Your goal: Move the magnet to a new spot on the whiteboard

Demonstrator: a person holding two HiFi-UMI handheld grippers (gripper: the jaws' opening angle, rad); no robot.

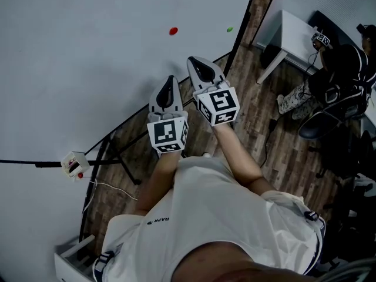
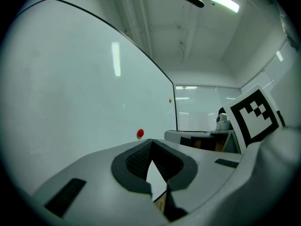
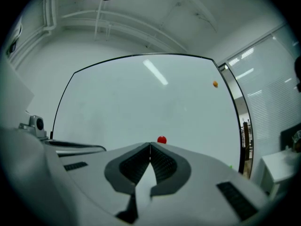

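red magnet point(image 1: 173, 31) sits on the whiteboard point(image 1: 88, 69), ahead of both grippers and touching neither. left gripper point(image 1: 171, 79): jaws together, nothing between them. right gripper point(image 1: 197, 61): same, closed and empty, tips a bit further forward than the left's. in the right gripper view the magnet point(image 3: 162, 140) shows just above the closed tips point(image 3: 150, 146), slightly right of them. in the left gripper view it point(image 2: 140, 133) shows just left of the tips point(image 2: 151, 141).

board is a big white panel with a dark edge, on a dark stand. wood-pattern floor point(image 1: 258, 128) under it. white table point(image 1: 294, 34) off to the right, a seated person point(image 1: 343, 69) in dark clothes beside it.

view differences: head view shows a green magnet point(image 1: 230, 29) near the board's right edge but no orange one. both gripper views show an orange magnet point(image 3: 215, 84) high near that edge. green one is only a speck in the right gripper view point(image 3: 230, 166). left gripper view also catches the right gripper's marker cube point(image 2: 254, 114) and a ceiling light point(image 2: 225, 1).
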